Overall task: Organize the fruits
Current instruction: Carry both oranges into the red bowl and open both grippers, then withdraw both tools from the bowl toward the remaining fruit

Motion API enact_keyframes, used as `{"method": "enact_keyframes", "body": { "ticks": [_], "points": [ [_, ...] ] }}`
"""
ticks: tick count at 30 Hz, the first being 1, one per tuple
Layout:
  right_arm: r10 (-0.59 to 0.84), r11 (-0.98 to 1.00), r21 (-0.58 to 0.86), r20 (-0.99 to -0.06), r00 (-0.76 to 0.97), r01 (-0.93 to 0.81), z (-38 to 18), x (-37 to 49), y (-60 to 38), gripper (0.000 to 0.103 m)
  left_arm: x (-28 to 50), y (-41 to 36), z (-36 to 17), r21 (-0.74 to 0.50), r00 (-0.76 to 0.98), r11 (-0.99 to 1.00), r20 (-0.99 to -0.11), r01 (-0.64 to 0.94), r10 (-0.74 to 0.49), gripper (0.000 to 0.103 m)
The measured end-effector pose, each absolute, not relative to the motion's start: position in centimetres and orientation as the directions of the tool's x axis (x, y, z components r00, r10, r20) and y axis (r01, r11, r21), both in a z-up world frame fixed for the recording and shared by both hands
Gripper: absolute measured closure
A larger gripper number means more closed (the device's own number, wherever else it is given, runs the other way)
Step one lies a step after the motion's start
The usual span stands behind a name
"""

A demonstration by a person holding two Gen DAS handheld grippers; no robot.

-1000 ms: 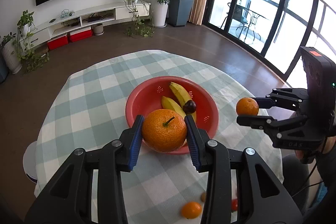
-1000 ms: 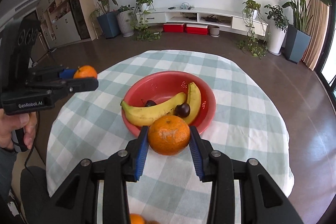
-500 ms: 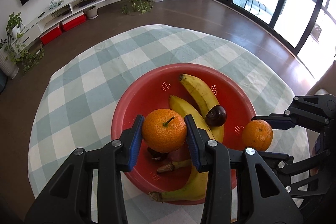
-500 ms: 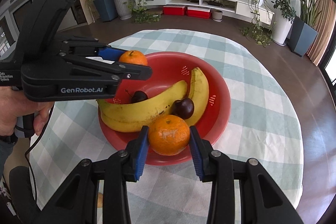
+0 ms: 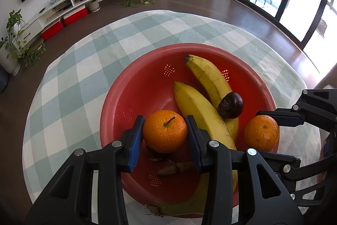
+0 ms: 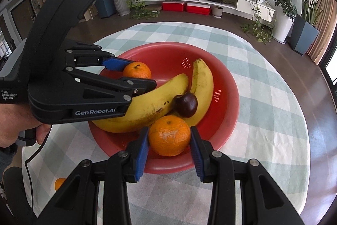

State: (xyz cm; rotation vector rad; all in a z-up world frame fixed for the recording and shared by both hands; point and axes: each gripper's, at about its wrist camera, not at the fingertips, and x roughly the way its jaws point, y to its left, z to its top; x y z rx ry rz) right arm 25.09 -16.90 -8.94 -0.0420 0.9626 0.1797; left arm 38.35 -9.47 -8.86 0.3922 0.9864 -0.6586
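Left wrist view: left gripper [image 5: 165, 134] is clamping a round orange mandarin [image 5: 165, 131] just above the red plastic colander's [image 5: 147, 85] floor, beside yellow bananas [image 5: 200, 111].

Right wrist view: right gripper [image 6: 169, 140] is clamping another mandarin [image 6: 169, 135] over the near rim.

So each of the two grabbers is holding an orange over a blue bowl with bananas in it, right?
Not quite: the bowl is red, as the right wrist view shows. Each gripper does hold an orange, left and right, over the bananas.
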Motion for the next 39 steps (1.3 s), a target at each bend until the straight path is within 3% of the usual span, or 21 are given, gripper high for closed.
{"method": "enact_keyframes", "body": {
  "ticks": [13, 15, 16, 18, 20, 25, 31, 39],
  "points": [
    [0.131, 0.985, 0.042, -0.811, 0.571, -0.167, -8.4, 24.3, -17.0, 0.061, 37.1, -8.2, -7.5, 0.024, 0.418, 0.753, -0.843, 0.658, -0.338, 0.065],
    [0.131, 0.986, 0.045, -0.804, 0.580, -0.161, -7.8, 23.5, -17.2, 0.056, 36.3, -7.4, -6.5, 0.031, 0.444, 0.762, -0.828, 0.647, -0.343, 0.061],
    [0.132, 0.987, 0.049, -0.798, 0.589, -0.154, -7.5, 22.9, -17.4, 0.052, 35.7, -6.9, -5.9, 0.038, 0.462, 0.768, -0.818, 0.639, -0.344, 0.054],
    [0.138, 0.989, 0.074, -0.774, 0.618, -0.128, -6.4, 21.3, -18.1, 0.032, 34.3, -5.6, -4.5, 0.044, 0.505, 0.784, -0.787, 0.620, -0.355, 0.043],
    [0.151, 0.989, 0.117, -0.736, 0.659, -0.096, -5.3, 19.2, -19.2, 0.022, 32.5, -4.4, -3.1, 0.037, 0.534, 0.792, -0.757, 0.610, -0.376, 0.031],
    [0.190, 0.973, 0.224, -0.667, 0.721, -0.049, -3.7, 13.7, -21.4, 0.012, 26.7, -1.3, -1.4, 0.048, 0.579, 0.795, -0.711, 0.605, -0.398, 0.010],
    [0.247, 0.947, 0.317, -0.631, 0.736, -0.046, -5.0, 7.3, -21.7, 0.010, 19.6, 2.1, -2.9, 0.004, 0.571, 0.813, -0.714, 0.582, -0.405, 0.009],
    [0.284, 0.942, 0.325, -0.642, 0.712, -0.083, -7.9, 3.2, -19.0, 0.012, 13.4, 2.7, -8.5, -0.015, 0.510, 0.828, -0.781, 0.561, -0.360, 0.009]
  ]
}}
